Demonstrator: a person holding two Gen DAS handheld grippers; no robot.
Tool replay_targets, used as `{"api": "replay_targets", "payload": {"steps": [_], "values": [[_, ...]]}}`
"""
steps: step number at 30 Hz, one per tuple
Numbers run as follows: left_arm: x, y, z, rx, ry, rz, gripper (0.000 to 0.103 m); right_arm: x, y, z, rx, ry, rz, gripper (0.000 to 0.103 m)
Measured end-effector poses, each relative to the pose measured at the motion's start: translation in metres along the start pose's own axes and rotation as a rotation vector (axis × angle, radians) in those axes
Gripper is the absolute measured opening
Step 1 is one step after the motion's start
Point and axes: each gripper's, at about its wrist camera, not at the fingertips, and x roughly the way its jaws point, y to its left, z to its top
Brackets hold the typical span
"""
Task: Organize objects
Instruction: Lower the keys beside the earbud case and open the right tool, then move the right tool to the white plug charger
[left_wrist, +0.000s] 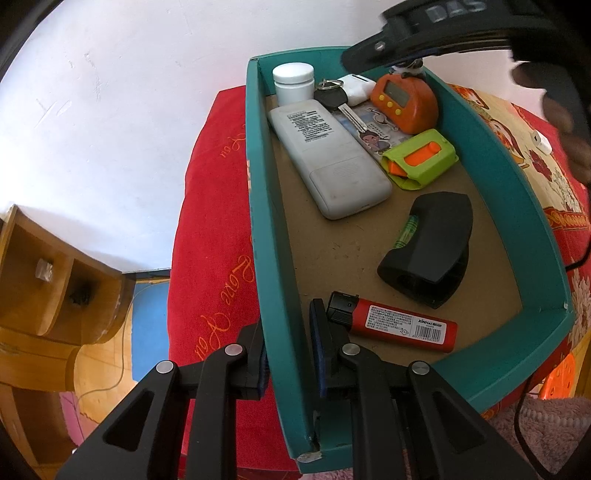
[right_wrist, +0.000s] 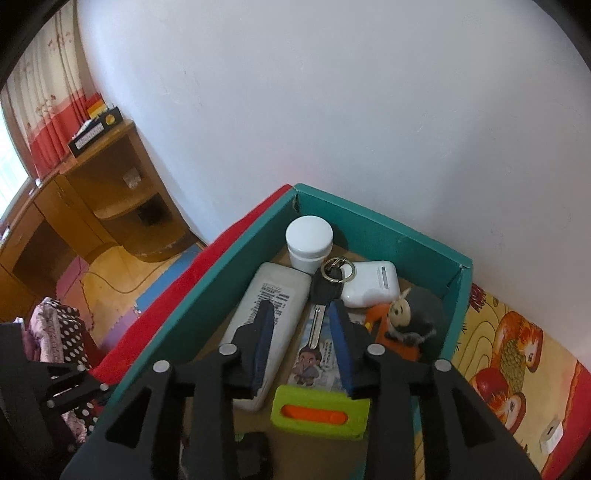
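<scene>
A teal box (left_wrist: 491, 147) holds a white bottle (left_wrist: 293, 83), a white remote (left_wrist: 328, 155), a black key (right_wrist: 325, 291), a white earbud case (right_wrist: 369, 284), an orange timer (left_wrist: 404, 101), a green and orange cutter (right_wrist: 319, 410), a black level (left_wrist: 430, 247) and a red lighter (left_wrist: 399, 325). My left gripper (left_wrist: 290, 350) is shut on the box's left wall near the front corner. Over the far half of the box my right gripper (right_wrist: 303, 343) stands open. The key's blade and a cartoon card (right_wrist: 314, 365) lie below the gap, untouched.
The box rests on a red cloth (left_wrist: 214, 229) beside a patterned bedcover (right_wrist: 509, 350), where a small white plug (right_wrist: 550, 437) lies. A white wall is close behind. A wooden desk (right_wrist: 92, 206) stands off to the left, with a cable on the floor.
</scene>
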Motion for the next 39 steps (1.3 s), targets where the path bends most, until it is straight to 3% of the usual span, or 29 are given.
{"api": "replay_targets", "payload": {"steps": [7,19,32,39], "values": [[0.000,0.000,0.000,0.000,0.000,-0.001,0.018,-0.024,-0.006,-0.008,0.017,-0.009,-0.011,0.034],[-0.002,0.006,-0.002,-0.004,0.003,-0.009,0.018,-0.057,-0.015,-0.027,0.048,-0.012,-0.056,0.048],[-0.001,-0.002,-0.002,-0.003,0.007,-0.011,0.018,-0.094,-0.099,-0.077,0.245,0.004,-0.224,0.051],[-0.001,-0.005,-0.002,-0.002,0.007,-0.007,0.018,-0.101,-0.167,-0.117,0.434,0.021,-0.362,0.067]]}}
